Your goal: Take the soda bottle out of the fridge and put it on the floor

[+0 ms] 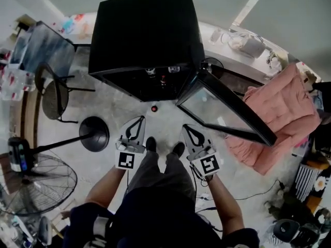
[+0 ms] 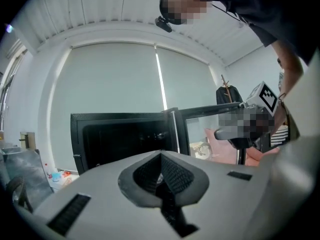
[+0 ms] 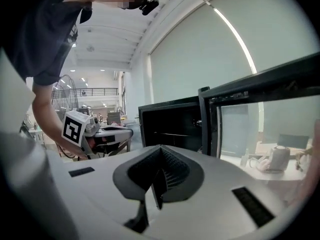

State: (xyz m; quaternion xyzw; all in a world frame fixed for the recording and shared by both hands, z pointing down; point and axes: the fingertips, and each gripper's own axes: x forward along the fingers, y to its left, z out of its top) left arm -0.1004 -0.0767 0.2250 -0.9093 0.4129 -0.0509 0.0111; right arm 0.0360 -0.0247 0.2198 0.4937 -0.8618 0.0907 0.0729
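**Red-capped bottle stands on the floor before the open fridge**

Seen from almost straight above, the soda bottle shows little more than a small round red cap with a dark rim of body around it. It stands upright on the pale floor, just in front of the fridge's open mouth and apart from everything else.

Beyond it, the black fridge has a few small items at the front of its dark inside. Its glass door is swung out to the right.

Nearer than the bottle, the two grippers are side by side above the person's shoes. The left gripper has its jaws closed together on nothing, and the right gripper is likewise pinched closed and empty.

A pink quilt lies at the right. A black round stand base and a wire fan are at the left.
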